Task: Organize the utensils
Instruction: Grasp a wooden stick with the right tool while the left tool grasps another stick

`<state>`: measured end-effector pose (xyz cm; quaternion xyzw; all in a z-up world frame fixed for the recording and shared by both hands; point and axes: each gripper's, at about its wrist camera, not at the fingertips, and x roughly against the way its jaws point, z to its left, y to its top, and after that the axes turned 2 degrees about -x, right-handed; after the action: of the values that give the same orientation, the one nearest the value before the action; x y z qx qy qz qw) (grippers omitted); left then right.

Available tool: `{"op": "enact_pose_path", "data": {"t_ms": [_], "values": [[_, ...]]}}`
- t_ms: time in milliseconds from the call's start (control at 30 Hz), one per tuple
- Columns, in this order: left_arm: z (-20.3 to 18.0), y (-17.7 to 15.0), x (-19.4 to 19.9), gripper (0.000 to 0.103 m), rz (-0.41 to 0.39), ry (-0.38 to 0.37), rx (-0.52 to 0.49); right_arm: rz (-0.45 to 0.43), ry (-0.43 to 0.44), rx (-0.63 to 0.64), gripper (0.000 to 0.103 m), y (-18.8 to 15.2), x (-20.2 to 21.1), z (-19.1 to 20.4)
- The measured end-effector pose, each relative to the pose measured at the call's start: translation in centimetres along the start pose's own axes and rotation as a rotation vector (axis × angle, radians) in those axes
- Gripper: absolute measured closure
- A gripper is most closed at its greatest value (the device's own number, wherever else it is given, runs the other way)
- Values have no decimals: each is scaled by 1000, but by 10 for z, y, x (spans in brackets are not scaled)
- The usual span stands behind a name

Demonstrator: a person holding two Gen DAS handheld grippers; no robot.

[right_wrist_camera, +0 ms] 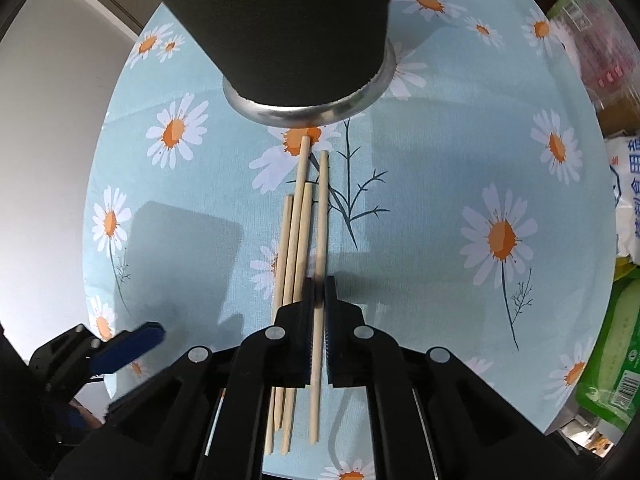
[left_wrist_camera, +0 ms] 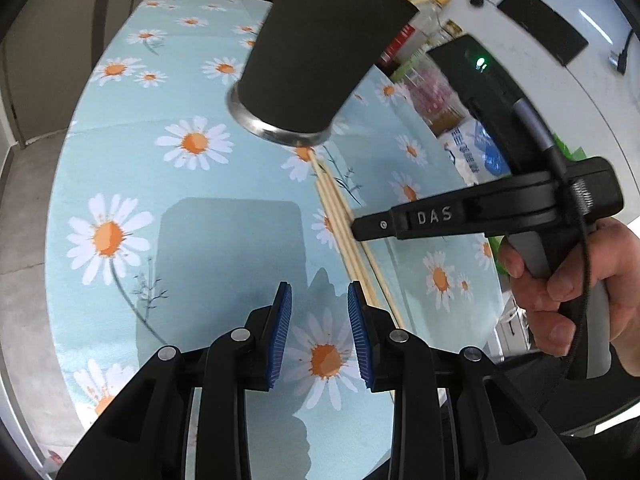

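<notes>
Left wrist view: the left gripper (left_wrist_camera: 319, 326) hangs above the daisy-print tablecloth (left_wrist_camera: 120, 160), jaws parted and holding nothing. The black holder (left_wrist_camera: 316, 56) with its metal base ring stands beyond; the wooden chopsticks (left_wrist_camera: 344, 232) lie to its right, near the right gripper's body. Right wrist view: the right gripper (right_wrist_camera: 319, 292) has its jaws nearly together on one chopstick (right_wrist_camera: 321, 216) — three others lie beside it, just short of the holder.
</notes>
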<state>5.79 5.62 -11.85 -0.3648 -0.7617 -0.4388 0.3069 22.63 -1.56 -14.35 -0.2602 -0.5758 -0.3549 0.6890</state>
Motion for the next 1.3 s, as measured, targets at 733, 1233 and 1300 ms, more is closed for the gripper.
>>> {"op": "enact_pose_path", "data": {"t_ms": [733, 1233, 1300], "values": [[-15, 37, -30, 75, 107, 171, 49, -265, 376, 57, 98, -18, 104, -69], [-30, 43, -54, 76, 151, 260, 142, -317, 522, 88, 98, -10, 119, -99], [-32, 42, -57, 82, 158, 270, 137, -315, 537, 89, 98, -9, 117, -101]]}}
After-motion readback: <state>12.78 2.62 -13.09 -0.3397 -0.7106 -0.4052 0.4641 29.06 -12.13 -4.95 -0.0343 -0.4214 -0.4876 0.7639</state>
